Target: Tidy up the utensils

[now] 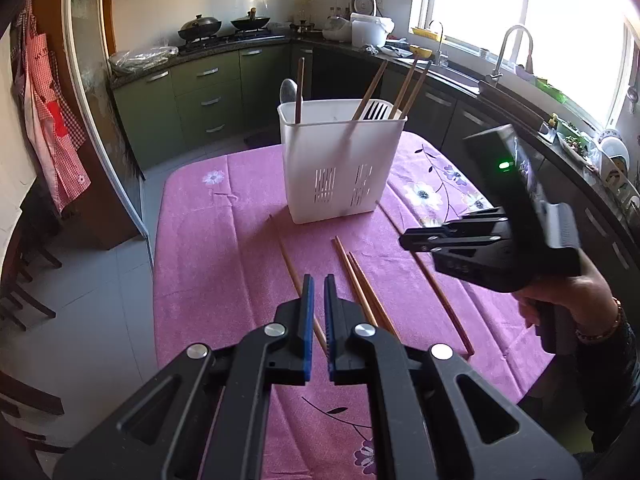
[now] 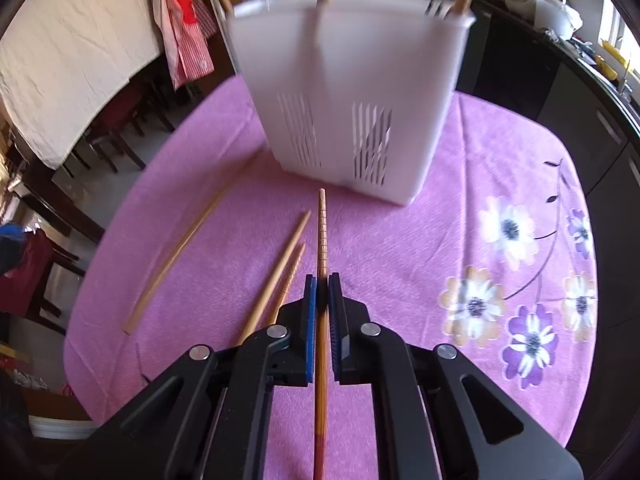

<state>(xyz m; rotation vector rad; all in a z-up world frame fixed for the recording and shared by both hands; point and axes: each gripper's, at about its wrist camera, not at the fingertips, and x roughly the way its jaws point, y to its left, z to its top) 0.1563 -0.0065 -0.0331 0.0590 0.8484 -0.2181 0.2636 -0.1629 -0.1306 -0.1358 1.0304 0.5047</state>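
Observation:
A white slotted utensil holder point(image 1: 340, 168) point(image 2: 352, 80) stands on the pink floral tablecloth point(image 1: 224, 240) with chopsticks, a fork and a spoon upright in it. My right gripper point(image 2: 322, 284) is shut on a brown chopstick point(image 2: 321, 232) that points toward the holder. In the left wrist view that gripper point(image 1: 404, 240) hangs at the right, over the same chopstick point(image 1: 444, 300). My left gripper point(image 1: 318, 284) is shut with nothing in it, above the cloth. A single chopstick point(image 1: 288, 264) point(image 2: 176, 256) and a pair point(image 1: 360, 292) point(image 2: 280, 264) lie loose in front of the holder.
The table's left edge point(image 1: 160, 264) drops to a tiled floor, with dark chairs point(image 1: 24, 300) beyond. Kitchen counters with a sink and tap point(image 1: 508, 52) run behind and to the right. A person's hand point(image 1: 572, 300) holds the right gripper.

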